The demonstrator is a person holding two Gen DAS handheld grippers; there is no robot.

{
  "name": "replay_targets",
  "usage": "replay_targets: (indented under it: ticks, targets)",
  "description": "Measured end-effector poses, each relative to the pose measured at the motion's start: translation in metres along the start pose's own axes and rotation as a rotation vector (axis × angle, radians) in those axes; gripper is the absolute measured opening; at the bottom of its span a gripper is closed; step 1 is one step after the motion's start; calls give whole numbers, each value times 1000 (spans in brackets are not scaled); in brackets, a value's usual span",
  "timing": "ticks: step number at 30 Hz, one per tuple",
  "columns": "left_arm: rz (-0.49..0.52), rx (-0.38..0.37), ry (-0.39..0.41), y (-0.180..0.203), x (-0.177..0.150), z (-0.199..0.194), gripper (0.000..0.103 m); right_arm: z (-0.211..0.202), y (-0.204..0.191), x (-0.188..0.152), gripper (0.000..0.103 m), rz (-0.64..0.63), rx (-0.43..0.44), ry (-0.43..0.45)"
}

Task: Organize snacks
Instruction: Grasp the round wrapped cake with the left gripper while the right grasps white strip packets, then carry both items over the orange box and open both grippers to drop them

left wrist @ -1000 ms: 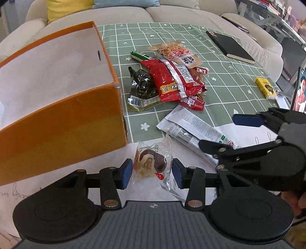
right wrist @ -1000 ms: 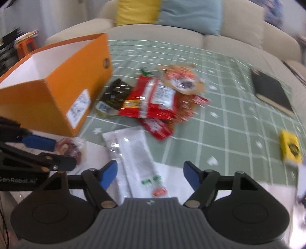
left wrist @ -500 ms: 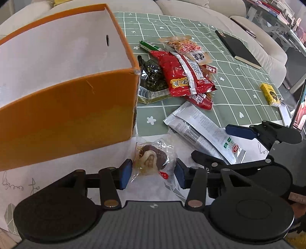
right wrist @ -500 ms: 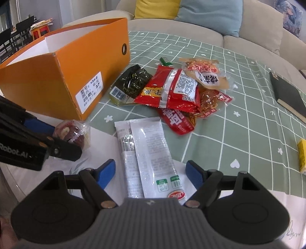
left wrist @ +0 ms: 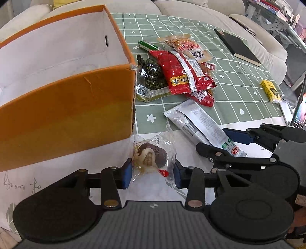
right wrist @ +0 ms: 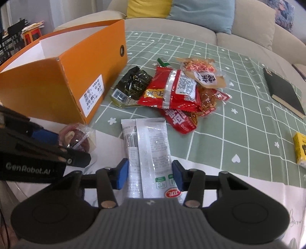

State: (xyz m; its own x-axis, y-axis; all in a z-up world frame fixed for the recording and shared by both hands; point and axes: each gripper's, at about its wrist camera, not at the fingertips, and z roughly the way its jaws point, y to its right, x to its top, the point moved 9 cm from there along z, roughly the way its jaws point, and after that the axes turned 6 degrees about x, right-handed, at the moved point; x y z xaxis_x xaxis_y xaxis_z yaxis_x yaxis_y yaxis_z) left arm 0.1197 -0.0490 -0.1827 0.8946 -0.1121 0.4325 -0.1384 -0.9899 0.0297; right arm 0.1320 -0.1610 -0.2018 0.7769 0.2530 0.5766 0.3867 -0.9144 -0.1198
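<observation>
Green checked tablecloth (right wrist: 239, 122), beige sofa (right wrist: 248, 28) behind, both hand-held grippers closing around snack packets.

From my tool, a black notebook (right wrist: 284, 92) lies at two o'clock on the green checked cloth (right wrist: 239, 134). Beyond it stands a sofa (right wrist: 248, 28) with yellow (right wrist: 147, 8) and blue cushions (right wrist: 202, 13).

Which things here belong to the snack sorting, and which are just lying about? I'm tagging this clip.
Job:
orange box
wrapped pastry between the left gripper pads
two white packets between the right gripper pads
red packets
dark packet
clear packet

Lying about:
black notebook
yellow pack
</observation>
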Motion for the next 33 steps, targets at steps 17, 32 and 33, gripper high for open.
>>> replay_targets:
  ticks: [17, 32, 33]
  targets:
    - [-1, -79, 140, 0, 14, -77, 47, -71, -7, 24, 44, 77, -28, 99]
    - [-126, 1, 278, -84, 70, -143, 47, -114, -75, 125, 44, 51, 163, 237]
    - [-137, 14, 271, -92, 74, -143, 47, -111, -82, 131, 44, 45, 180, 235]
